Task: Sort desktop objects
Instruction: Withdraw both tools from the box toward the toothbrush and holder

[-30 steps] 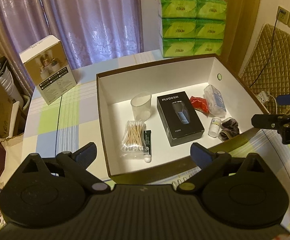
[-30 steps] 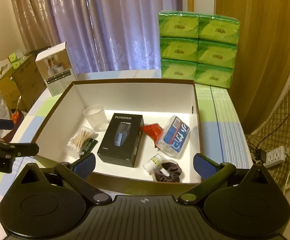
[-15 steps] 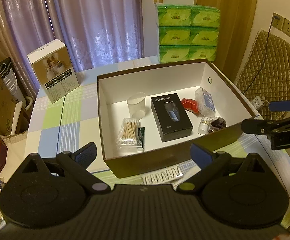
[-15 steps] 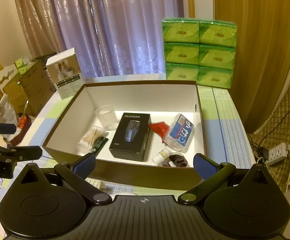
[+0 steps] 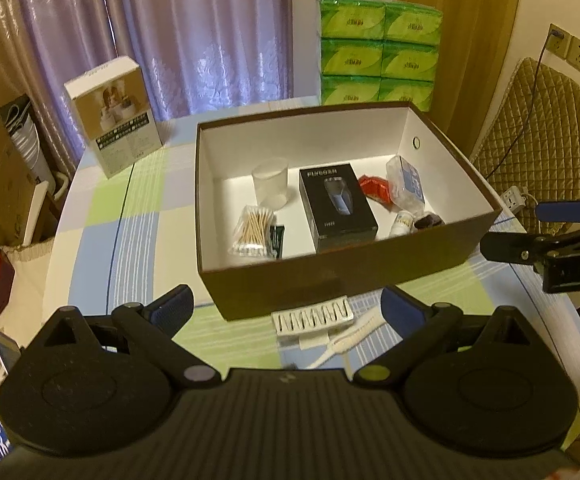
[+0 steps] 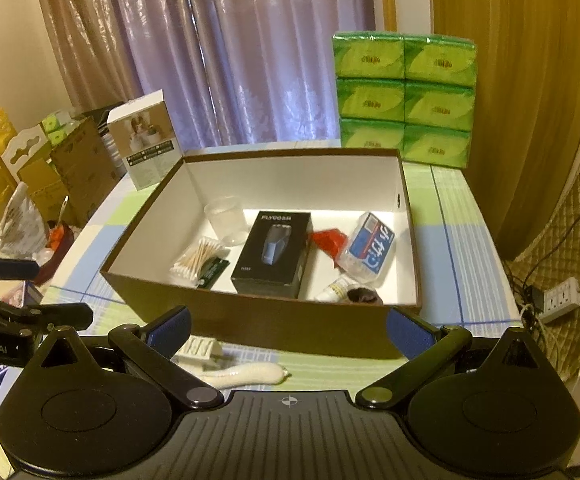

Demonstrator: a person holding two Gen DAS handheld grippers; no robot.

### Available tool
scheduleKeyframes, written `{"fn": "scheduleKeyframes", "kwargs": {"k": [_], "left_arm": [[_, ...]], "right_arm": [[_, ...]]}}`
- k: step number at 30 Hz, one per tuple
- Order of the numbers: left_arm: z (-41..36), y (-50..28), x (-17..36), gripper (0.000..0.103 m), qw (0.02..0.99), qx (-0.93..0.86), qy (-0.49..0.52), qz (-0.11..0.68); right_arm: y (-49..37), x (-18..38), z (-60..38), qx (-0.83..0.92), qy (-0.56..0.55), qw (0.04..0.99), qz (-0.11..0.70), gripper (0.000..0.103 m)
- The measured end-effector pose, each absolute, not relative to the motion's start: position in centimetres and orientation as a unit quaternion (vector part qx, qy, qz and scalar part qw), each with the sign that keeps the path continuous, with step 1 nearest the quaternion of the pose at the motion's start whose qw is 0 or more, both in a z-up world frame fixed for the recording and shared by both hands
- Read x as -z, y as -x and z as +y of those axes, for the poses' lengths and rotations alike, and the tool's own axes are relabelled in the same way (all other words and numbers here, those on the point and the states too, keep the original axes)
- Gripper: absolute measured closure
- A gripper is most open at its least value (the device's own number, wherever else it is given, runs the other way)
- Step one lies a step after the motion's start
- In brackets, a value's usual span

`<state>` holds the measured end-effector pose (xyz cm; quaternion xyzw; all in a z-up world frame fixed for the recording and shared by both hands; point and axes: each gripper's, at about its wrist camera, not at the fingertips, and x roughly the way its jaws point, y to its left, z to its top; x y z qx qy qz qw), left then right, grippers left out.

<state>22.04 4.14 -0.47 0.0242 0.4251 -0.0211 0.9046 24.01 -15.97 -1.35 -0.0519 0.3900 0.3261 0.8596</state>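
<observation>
Right wrist view: black box (image 6: 272, 253) in the brown box (image 6: 250, 322) reads "FLYCO".

Brown box (image 5: 329, 280) with white inside; black carton (image 5: 335, 212); red wrapper (image 5: 373, 188); green tissue packs (image 6: 405, 96) at twelve o'clock; purple curtain (image 6: 230, 60); bench (image 5: 102, 220) checked green, blue, white.

Both grippers are pulling back from the brown box (image 5: 329, 280), spread wide; a white blister strip (image 5: 311, 315) and what looks like a white plastic tool (image 6: 246, 374) are coming into view before it.
</observation>
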Motion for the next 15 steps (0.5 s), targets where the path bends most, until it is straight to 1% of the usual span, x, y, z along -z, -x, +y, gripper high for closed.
{"fn": "scheduleKeyframes", "kwargs": {"k": [15], "left_arm": [[6.8, -18.4, 5.4, 0.004, 0.885, -0.007, 0.015, 0.465]], "right_arm": [[-22.2, 6.2, -17.6, -0.334, 0.040, 0.835, 0.436, 0.002]]}}
